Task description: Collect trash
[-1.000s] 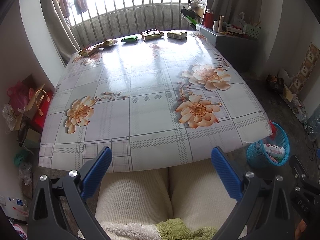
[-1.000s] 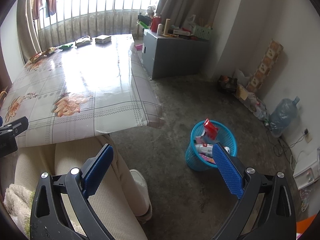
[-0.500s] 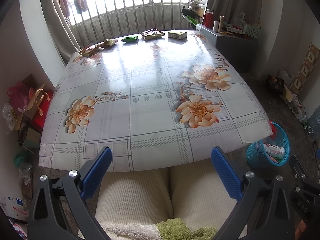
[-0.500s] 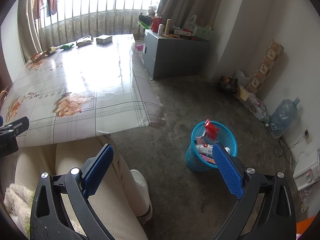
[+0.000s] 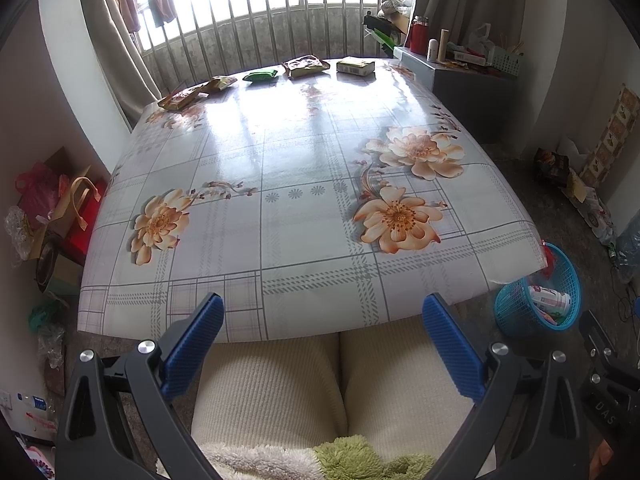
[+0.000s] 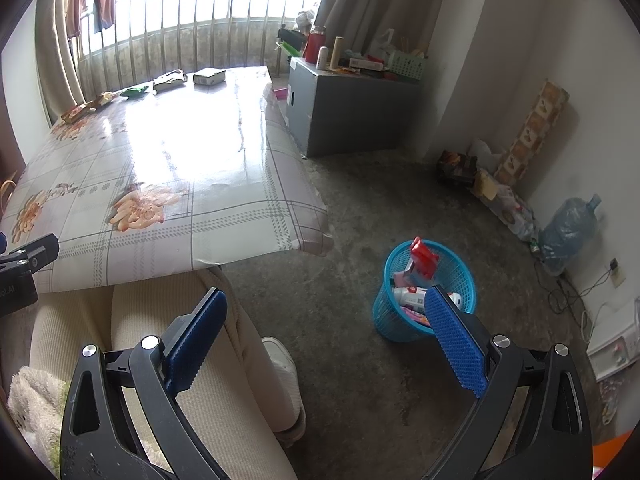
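Several snack packets lie along the far edge of the flowered table (image 5: 296,160): a yellow-brown wrapper (image 5: 178,99), another wrapper (image 5: 219,83), a green packet (image 5: 261,76), a brown packet (image 5: 306,66) and a pale box (image 5: 355,67). A blue mesh bin (image 6: 424,292) with trash stands on the floor right of the table; it also shows in the left wrist view (image 5: 538,300). My left gripper (image 5: 320,344) is open and empty over the person's lap at the near table edge. My right gripper (image 6: 324,336) is open and empty, above the floor beside the bin.
A grey cabinet (image 6: 352,108) with bottles stands beyond the table's right side. A water jug (image 6: 572,232) and litter lie along the right wall. Bags (image 5: 52,208) are piled left of the table. The person's legs (image 6: 192,360) are under the near edge.
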`<state>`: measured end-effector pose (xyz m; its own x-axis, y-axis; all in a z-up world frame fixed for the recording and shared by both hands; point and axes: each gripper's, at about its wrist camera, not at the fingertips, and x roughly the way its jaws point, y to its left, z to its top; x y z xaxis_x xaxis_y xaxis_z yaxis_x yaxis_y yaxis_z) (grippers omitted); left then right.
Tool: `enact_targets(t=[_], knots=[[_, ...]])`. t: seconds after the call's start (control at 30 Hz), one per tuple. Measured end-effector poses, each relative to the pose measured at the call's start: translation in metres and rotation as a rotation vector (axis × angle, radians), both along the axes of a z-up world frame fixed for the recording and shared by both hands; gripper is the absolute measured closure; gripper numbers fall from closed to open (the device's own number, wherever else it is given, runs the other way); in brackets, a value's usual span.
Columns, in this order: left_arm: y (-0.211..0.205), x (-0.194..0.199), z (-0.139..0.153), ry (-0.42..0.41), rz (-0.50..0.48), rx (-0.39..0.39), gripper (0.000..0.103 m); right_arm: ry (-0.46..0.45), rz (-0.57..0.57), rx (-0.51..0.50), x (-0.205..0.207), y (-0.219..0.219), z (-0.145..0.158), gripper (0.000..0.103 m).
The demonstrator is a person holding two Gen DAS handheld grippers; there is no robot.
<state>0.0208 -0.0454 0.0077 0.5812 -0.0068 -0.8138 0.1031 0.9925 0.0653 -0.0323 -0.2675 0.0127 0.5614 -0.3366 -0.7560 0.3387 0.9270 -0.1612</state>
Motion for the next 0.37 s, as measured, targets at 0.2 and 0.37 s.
enact_targets(t=[0.2, 0.37], knots=[[0.0009, -0.0004, -0.0015, 0.004, 0.001, -0.001, 0.006, 0.0, 0.0, 0.002, 0.0008, 0.001, -0.0006, 0.008], [0.0007, -0.0012, -0.0023, -0.002, 0.002, 0.002, 0.006, 0.0, 0.001, 0.002, 0.0006, 0.0005, -0.0005, 0.008]])
